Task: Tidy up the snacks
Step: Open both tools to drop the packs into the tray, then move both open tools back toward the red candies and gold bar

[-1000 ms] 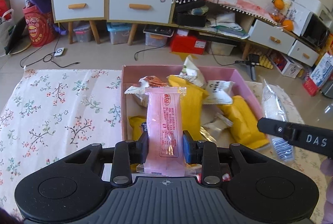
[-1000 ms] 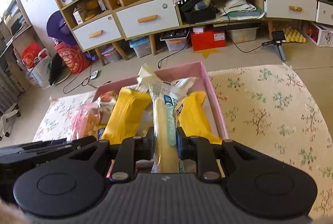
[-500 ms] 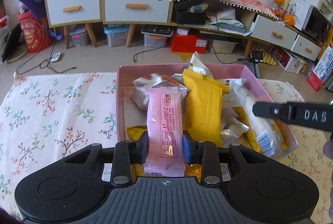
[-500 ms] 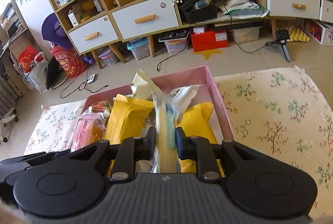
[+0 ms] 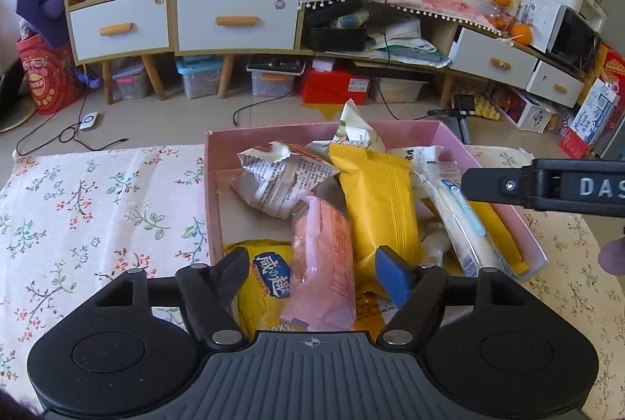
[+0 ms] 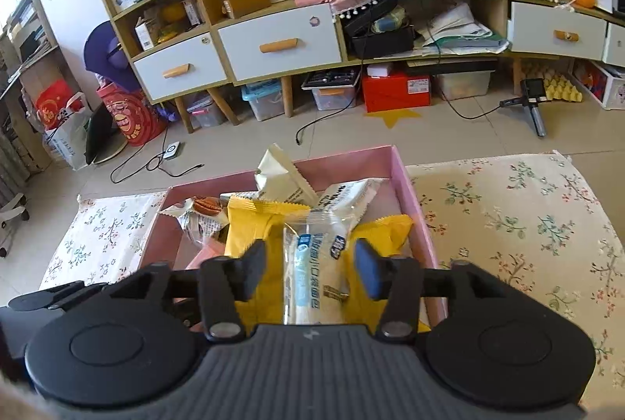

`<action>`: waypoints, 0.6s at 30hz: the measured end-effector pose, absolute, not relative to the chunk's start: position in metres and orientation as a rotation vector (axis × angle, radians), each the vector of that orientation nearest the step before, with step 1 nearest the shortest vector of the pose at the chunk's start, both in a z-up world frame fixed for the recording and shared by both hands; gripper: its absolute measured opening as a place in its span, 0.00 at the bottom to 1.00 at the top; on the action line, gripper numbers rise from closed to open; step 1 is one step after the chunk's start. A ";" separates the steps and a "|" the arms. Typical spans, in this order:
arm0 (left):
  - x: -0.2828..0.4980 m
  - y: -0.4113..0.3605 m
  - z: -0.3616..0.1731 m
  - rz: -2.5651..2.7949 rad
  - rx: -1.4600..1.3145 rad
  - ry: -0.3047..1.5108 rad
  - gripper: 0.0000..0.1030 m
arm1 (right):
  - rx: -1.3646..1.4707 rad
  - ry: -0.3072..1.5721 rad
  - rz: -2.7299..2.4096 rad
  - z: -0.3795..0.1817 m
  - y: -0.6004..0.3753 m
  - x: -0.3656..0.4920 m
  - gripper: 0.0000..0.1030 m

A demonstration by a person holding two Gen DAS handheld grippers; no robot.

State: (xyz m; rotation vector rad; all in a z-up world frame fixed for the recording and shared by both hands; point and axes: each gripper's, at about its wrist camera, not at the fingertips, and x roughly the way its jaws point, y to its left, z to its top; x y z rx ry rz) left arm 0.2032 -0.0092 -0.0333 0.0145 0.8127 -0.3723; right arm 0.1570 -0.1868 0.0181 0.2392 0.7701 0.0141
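A pink box (image 5: pixel 214 193) on the floral cloth holds several snack packets. My left gripper (image 5: pixel 318 269) is open over its near edge; the pink packet (image 5: pixel 322 263) lies loose between the fingers, on a yellow packet (image 5: pixel 263 277). My right gripper (image 6: pixel 310 263) is open above the box (image 6: pixel 406 185); the clear bread-stick packet (image 6: pixel 312 275) lies free between its fingers on yellow packets (image 6: pixel 254 224). In the left wrist view that clear packet (image 5: pixel 457 220) lies at the box's right side, under the right gripper's finger (image 5: pixel 547 187).
The floral cloth (image 5: pixel 97 209) spreads left of the box and to its right (image 6: pixel 519 224). Beyond the table are floor, cables, storage bins and a cabinet with white drawers (image 5: pixel 234 21). A large yellow packet (image 5: pixel 377 201) and a grey printed packet (image 5: pixel 281 181) fill the box's middle.
Both grippers have opened. The pink packet has dropped from the left gripper into the box, and the clear bread-stick packet has dropped from the right gripper onto the yellow packets.
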 end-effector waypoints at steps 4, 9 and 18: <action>0.196 -0.008 -0.027 -0.375 0.012 0.815 0.78 | 0.247 0.769 0.008 0.024 -0.190 0.151 0.63; 0.180 -0.005 -0.021 -0.376 0.014 0.819 0.81 | 0.245 0.772 0.008 0.028 -0.192 0.137 0.73; 0.146 0.002 -0.010 -0.376 0.040 0.850 0.90 | 0.218 0.786 0.012 0.034 -0.190 0.104 0.85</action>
